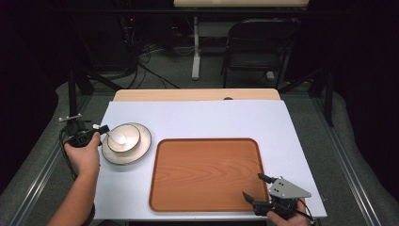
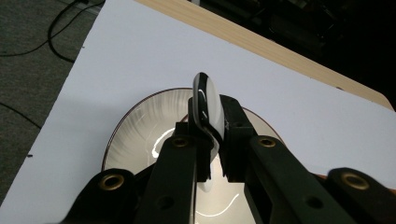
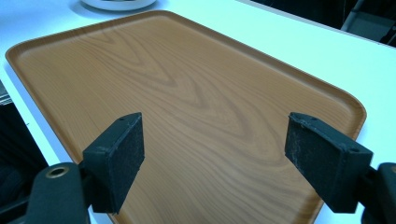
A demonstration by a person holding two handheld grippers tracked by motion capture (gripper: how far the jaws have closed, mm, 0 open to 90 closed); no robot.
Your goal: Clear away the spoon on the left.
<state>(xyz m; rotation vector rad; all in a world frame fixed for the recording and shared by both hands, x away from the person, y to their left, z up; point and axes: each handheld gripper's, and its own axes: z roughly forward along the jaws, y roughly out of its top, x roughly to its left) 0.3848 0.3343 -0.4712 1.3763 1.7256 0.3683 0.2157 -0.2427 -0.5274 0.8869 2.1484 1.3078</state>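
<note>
While the person's left hand (image 1: pixel 83 153) sits at the left edge of the white table cover (image 1: pixel 207 117), the left gripper (image 1: pixel 99 129) reaches rightward over the stacked dishes. Its jaws are clamped on a white ceramic spoon (image 2: pixel 207 105), which the left gripper view shows standing on edge between the pads, its handle pinched and its far end rising above them. Under the spoon lies a small white bowl (image 1: pixel 127 135), set inside a wider plate (image 1: pixel 141 150) with a dark rim; both rest on the left part of the cover, just left of the tray. Right of the plate, a brown wooden tray (image 1: pixel 207 172) lies flat on the near middle of the cover, with nothing on it. At the near right corner of the tray, the right gripper (image 1: pixel 254 187) is held by the right hand (image 1: pixel 284 217) with its jaws spread wide apart, grasping nothing; in the right gripper view the two black pads (image 3: pixel 119 149) hang over the tray's wood grain.
</note>
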